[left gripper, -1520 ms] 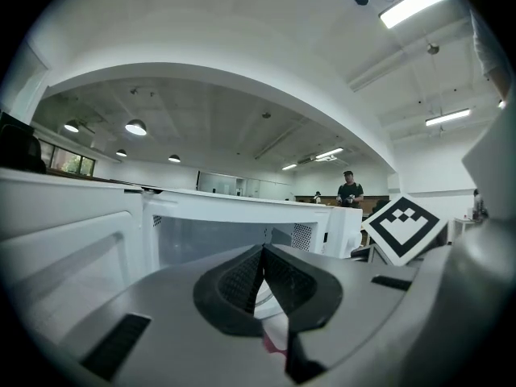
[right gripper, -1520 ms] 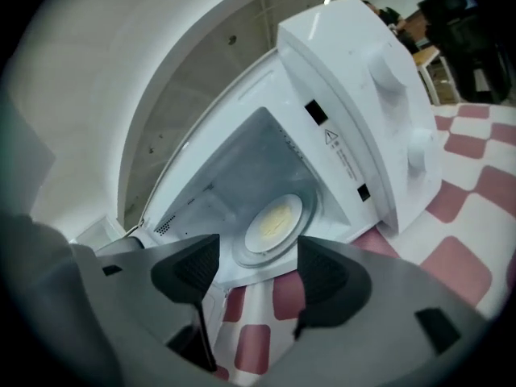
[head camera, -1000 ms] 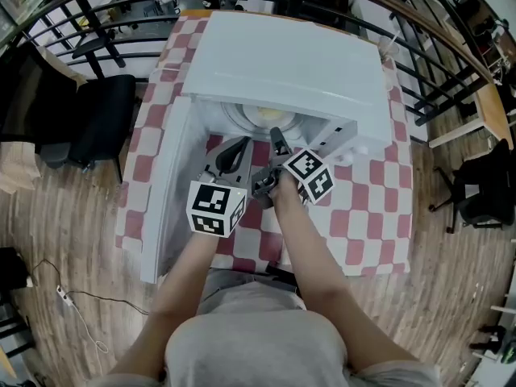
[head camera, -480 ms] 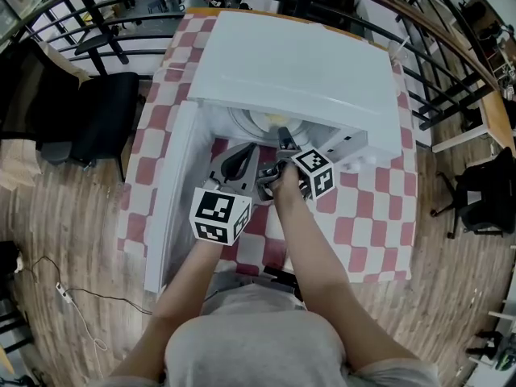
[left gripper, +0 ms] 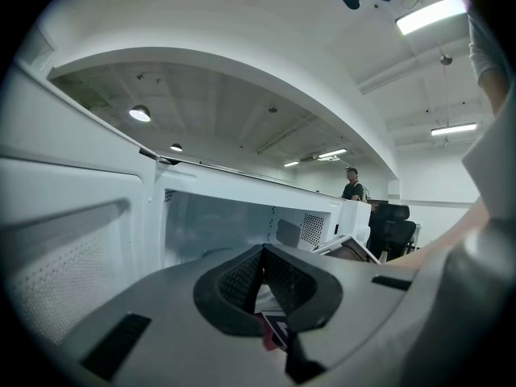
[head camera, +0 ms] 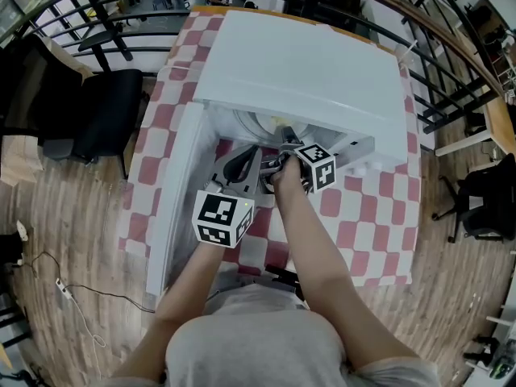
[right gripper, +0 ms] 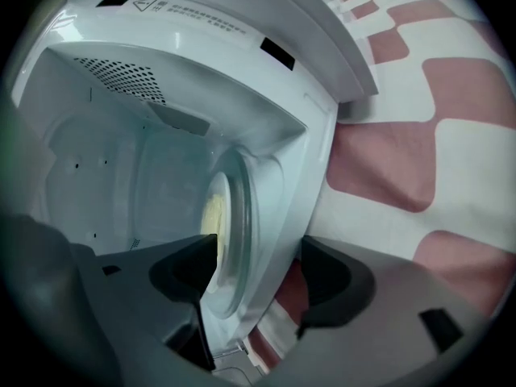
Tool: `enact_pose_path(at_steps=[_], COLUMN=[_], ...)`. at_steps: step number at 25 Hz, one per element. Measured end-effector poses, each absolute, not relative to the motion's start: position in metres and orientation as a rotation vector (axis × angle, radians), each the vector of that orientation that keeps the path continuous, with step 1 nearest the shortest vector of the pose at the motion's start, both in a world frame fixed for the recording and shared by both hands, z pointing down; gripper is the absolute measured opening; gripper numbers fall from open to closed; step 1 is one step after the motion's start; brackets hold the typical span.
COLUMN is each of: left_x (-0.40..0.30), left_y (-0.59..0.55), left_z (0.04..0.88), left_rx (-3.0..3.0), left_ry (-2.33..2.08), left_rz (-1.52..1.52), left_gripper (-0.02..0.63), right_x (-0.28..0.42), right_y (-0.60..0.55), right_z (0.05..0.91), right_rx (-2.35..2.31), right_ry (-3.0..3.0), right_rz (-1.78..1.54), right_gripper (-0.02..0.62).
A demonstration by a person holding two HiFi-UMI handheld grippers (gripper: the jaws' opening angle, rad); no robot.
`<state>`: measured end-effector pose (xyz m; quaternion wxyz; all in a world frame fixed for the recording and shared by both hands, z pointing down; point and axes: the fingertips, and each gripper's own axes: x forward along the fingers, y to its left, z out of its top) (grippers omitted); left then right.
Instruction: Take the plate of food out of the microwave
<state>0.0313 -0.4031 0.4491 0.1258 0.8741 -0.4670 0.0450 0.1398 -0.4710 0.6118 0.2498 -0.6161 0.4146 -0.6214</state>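
at the mouth of the open microwave (head camera: 306, 71), my right gripper (right gripper: 251, 274) has dipped and rolled, its jaws just opening wide around the rim of the plate of food (right gripper: 222, 232), which sits untouched inside. my left gripper (left gripper: 260, 256) waits outside, pinched together on nothing, so closing on the rim looks next.

Glossy white microwave (head camera: 306, 63), checked cloth (head camera: 364, 216)
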Motion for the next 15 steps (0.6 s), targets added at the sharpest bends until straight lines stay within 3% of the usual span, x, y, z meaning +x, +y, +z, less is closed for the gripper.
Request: enact_pose_path(at_steps=[15], left_x=[0.0302], left_y=[-0.4025], left_z=[0.4503], left_rx=[2.537], left_ry=[-1.374], left_rz=[0.139], left_gripper=[0.003], right_x=[0.1408], right_y=[-0.4639], right_z=[0.6129], right_rx=[-1.625], right_ry=[1.127], right_rz=[-1.737], right_gripper=[0.284])
